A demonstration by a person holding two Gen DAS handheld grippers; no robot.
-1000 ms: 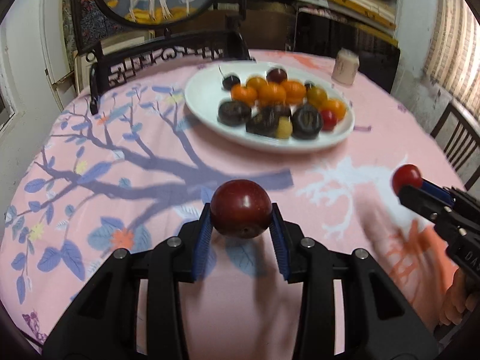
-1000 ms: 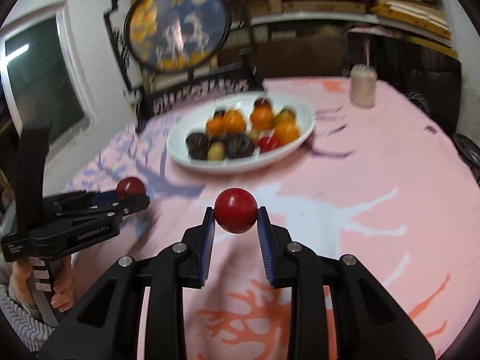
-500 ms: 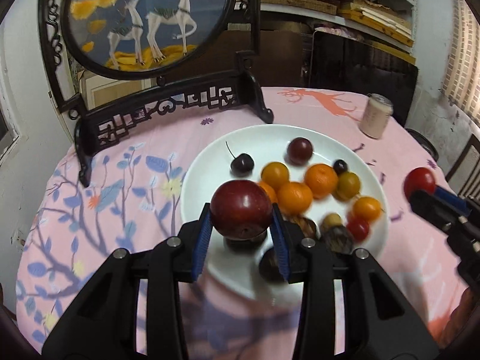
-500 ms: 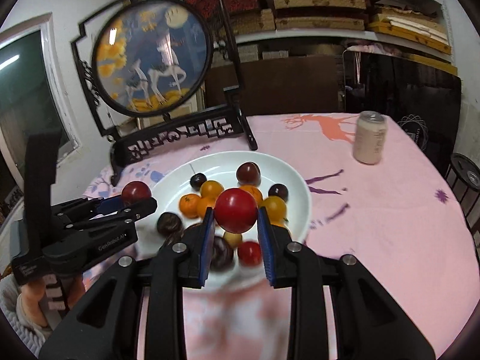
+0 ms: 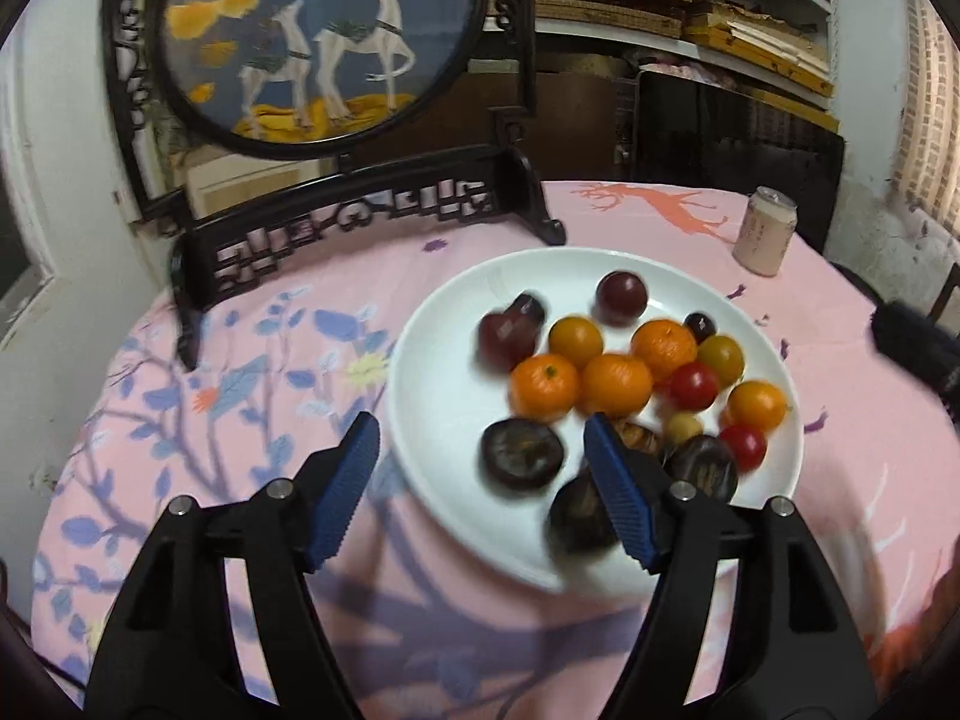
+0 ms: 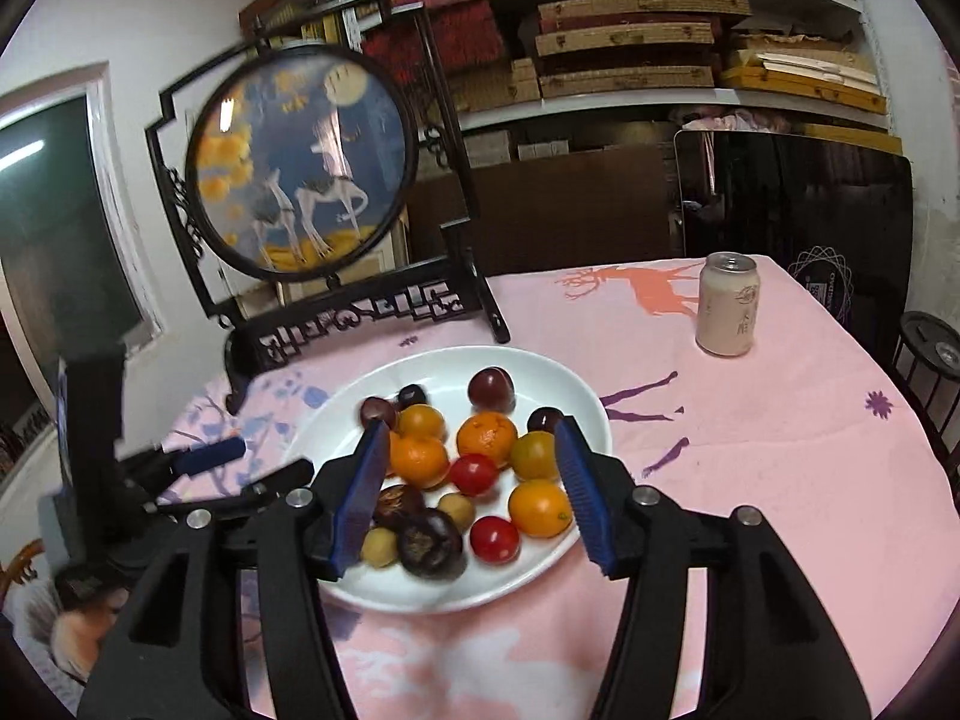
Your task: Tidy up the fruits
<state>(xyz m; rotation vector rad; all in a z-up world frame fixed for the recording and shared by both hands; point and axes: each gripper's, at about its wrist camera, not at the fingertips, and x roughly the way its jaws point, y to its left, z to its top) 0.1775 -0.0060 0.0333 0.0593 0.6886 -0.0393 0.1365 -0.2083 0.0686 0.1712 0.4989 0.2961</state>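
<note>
From the left wrist camera, the left gripper [image 5: 483, 456] hangs over the near-left edge of the white plate [image 5: 444, 414] with its blue pads spread wide and opening wider, nothing clamped between them. The fruit all sits on the plate: a blurry dark red plum [image 5: 506, 337] at the far left of the pile, three orange mandarins [image 5: 617, 385] bunched in the middle, a couple of small red tomatoes [image 5: 694, 385], and some dark brown-black fruits [image 5: 522, 453] nearest the fingers (motion blur makes those hard to name). From the right wrist camera, the right gripper [image 6: 471, 483] is also over the plate [image 6: 576, 402], its jaws parting and gripping nothing, fruit showing through the gap below. A red tomato [image 6: 474, 474] lies among the oranges, another red one [image 6: 494, 539] near the front rim. The left gripper [image 6: 240, 465] shows at the left edge, held in a hand [image 6: 84, 624]. Behind stand a round deer screen [image 6: 300, 162] and a drink can [image 6: 727, 303] on the pink tablecloth [image 6: 780, 480].
</note>
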